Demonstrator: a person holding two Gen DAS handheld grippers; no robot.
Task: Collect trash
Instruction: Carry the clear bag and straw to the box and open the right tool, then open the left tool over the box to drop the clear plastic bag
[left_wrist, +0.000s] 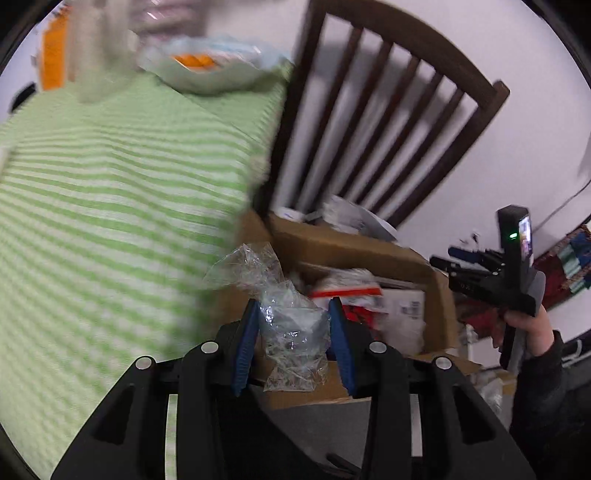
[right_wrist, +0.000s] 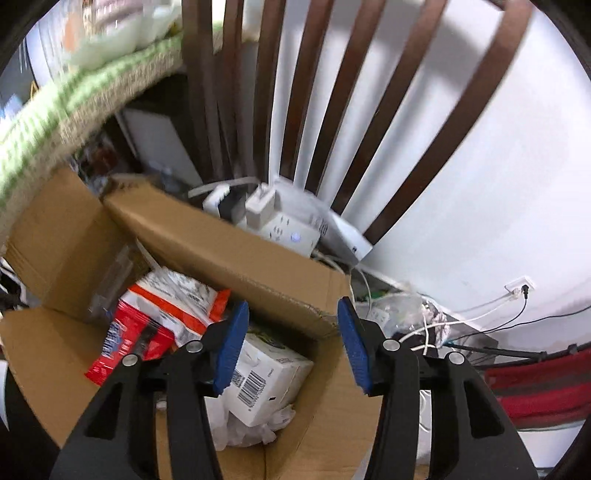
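My left gripper (left_wrist: 293, 314) is shut on a crumpled clear plastic wrapper (left_wrist: 284, 314), held at the table's edge above an open cardboard box (left_wrist: 354, 251). The box also shows in the right wrist view (right_wrist: 236, 254), holding a red and white snack packet (right_wrist: 147, 325), a white carton with a barcode (right_wrist: 266, 376) and crumpled white paper. My right gripper (right_wrist: 291, 321) is open and empty, above the box's near right corner. It also appears at the right of the left wrist view (left_wrist: 458, 262), held in a hand.
A table with a green striped cloth (left_wrist: 110, 184) lies left, with a blurred bowl (left_wrist: 210, 70) at its far end. A dark wooden chair (left_wrist: 388, 110) stands behind the box. A white power strip (right_wrist: 280, 225) and cables (right_wrist: 480, 317) lie by the wall.
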